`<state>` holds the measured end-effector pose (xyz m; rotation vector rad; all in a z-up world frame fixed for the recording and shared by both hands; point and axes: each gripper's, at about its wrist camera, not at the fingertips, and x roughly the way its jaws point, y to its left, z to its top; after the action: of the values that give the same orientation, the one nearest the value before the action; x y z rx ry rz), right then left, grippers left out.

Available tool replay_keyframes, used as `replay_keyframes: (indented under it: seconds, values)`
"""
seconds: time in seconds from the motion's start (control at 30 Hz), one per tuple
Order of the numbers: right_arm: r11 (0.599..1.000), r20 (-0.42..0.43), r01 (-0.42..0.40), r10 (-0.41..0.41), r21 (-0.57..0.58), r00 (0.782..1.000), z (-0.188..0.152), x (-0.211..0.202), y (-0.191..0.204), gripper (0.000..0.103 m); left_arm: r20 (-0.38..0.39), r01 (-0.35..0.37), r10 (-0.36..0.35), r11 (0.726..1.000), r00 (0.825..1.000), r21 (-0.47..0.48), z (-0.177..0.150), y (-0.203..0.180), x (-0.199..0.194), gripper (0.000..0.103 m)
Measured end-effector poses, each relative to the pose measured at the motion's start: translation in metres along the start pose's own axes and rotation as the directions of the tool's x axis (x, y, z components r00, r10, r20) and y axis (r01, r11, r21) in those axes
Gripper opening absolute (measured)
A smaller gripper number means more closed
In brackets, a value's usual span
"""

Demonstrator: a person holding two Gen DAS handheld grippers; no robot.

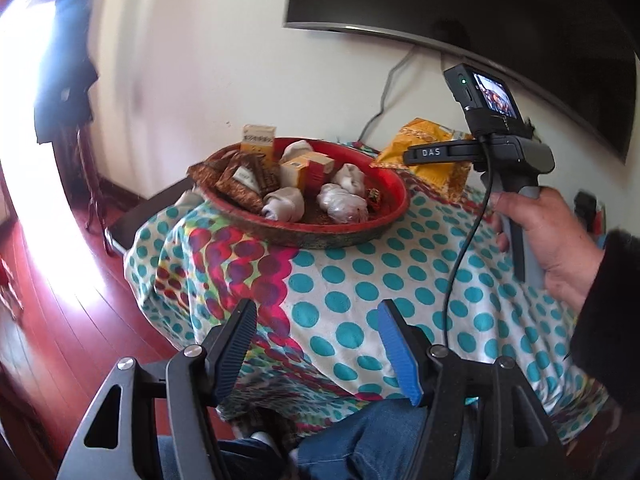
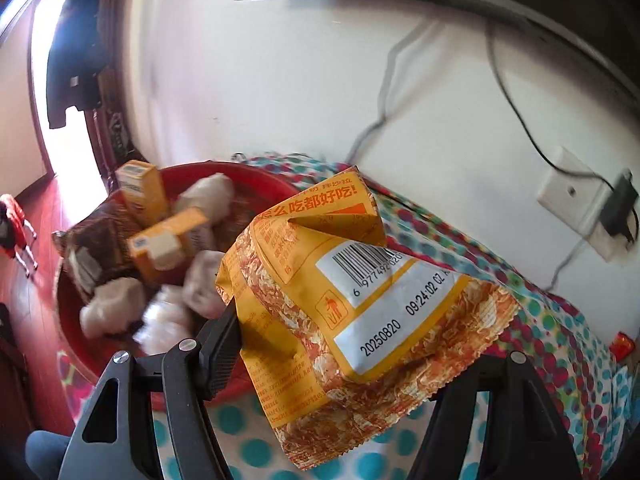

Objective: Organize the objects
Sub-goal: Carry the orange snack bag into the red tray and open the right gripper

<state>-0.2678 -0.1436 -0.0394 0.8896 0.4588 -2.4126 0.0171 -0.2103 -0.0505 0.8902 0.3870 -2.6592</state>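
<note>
A round red tray (image 1: 384,216) on the dotted cloth holds yellow boxes (image 1: 306,170), brown packets (image 1: 236,180) and white bundles (image 1: 284,204). It also shows in the right wrist view (image 2: 76,344). My right gripper (image 2: 340,340) is shut on a yellow snack packet (image 2: 352,304) and holds it above the cloth, just right of the tray. In the left wrist view the packet (image 1: 424,152) hangs behind the right gripper's body. My left gripper (image 1: 316,344) is open and empty, low over the near edge of the cloth.
A table under a dotted cloth (image 1: 360,288) stands against a white wall. A dark TV (image 1: 480,8) hangs above. Cables and a wall socket (image 2: 576,204) are at the right. Red wood floor (image 1: 60,320) lies left.
</note>
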Motion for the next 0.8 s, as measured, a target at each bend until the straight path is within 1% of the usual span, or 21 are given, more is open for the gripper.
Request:
replay_keyframes:
  seconds: [0.07, 0.17, 0.23, 0.43, 0.5, 0.67, 0.8]
  values:
    - [1.0, 0.004, 0.001, -0.001, -0.025, 1.0, 0.005, -0.002, 0.017, 0.067, 0.0, -0.001, 0.001, 1.0, 1.0, -0.017, -0.001, 0.005, -0.001, 0.064]
    - [0.999, 0.015, -0.006, 0.007, -0.048, 1.0, 0.014, -0.005, 0.039, 0.067, 0.015, -0.014, 0.014, 1.0, 1.0, -0.012, -0.001, 0.009, -0.004, 0.064]
    - [0.998, 0.02, -0.006, 0.008, -0.067, 1.0, 0.018, -0.007, 0.053, 0.067, 0.011, -0.011, 0.011, 1.0, 1.0, -0.018, 0.0, 0.012, -0.005, 0.064]
    - [0.995, 0.034, -0.003, 0.006, -0.105, 0.999, 0.027, -0.009, 0.089, 0.067, 0.032, -0.018, 0.02, 0.999, 0.999, -0.051, 0.003, 0.019, -0.012, 0.064]
    - [0.993, 0.041, 0.01, -0.005, -0.121, 0.999, 0.027, -0.01, 0.1, 0.067, 0.047, -0.031, 0.033, 0.998, 0.998, -0.05, 0.004, 0.02, -0.016, 0.064]
    - [0.991, 0.04, 0.009, -0.004, -0.135, 0.999, 0.027, -0.01, 0.123, 0.067, 0.066, -0.065, 0.069, 0.996, 0.995, -0.058, 0.014, 0.025, -0.021, 0.064]
    - [0.99, 0.033, 0.007, -0.003, -0.142, 0.999, 0.027, -0.005, 0.133, 0.067, 0.121, -0.094, 0.101, 0.994, 0.987, -0.061, 0.027, 0.031, -0.033, 0.064]
